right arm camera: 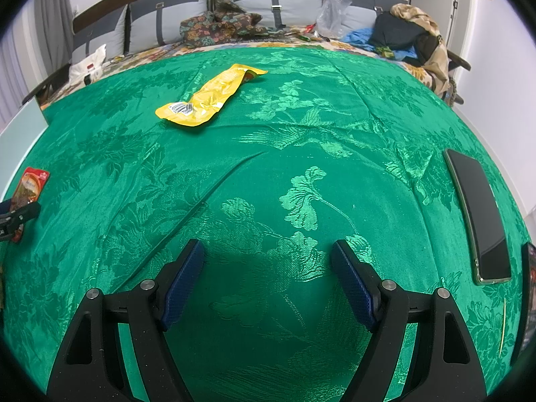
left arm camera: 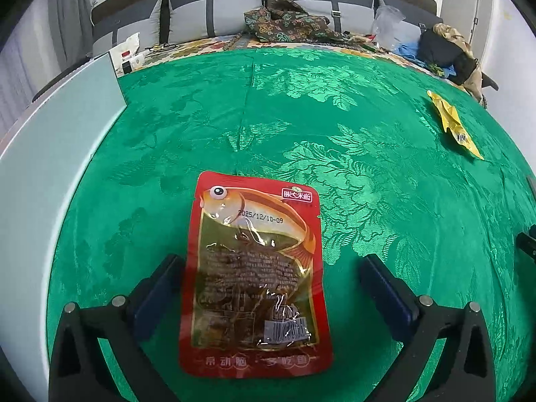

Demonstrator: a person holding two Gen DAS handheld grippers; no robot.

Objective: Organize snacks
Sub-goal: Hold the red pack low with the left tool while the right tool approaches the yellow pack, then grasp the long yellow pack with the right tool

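The red fish-snack pouch [left arm camera: 256, 274] is taken as the landmark. It lies flat on the green cloth [left arm camera: 335, 117] that covers the bench, printed face up, top edge pointing away from the camera.

Left of the pouch, a pale flat panel [left arm camera: 50, 167] is seen at the cloth's edge. Whether it is a box wall, a lid or bare bench cannot be told; its lower part is cut off by the frame.

The left gripper [left arm camera: 268, 273] is positioned straddling the pouch, its fingers [left arm camera: 157, 296] spread wide. The left pad appears to be at or just beside the pouch's left edge; contact cannot be confirmed. The right pad stands clear of it. Nothing is gripped. The straddle is judged an approach for a pinch across the pouch's width.

Right of the pouch, and farther back, a yellow wrapper [right arm camera: 211, 97] lies crumpled on the cloth, well apart. In the left wrist view it is seen only foreshortened.

The right gripper [right arm camera: 268, 281] is held over bare cloth to the right of the pouch, fingers apart and empty, judged to be idle or waiting.

Farthest right of the pouch, a dark phone [right arm camera: 479, 217] lies flat. Beside it, a dark object is cut off at the frame edge and is not identifiable.
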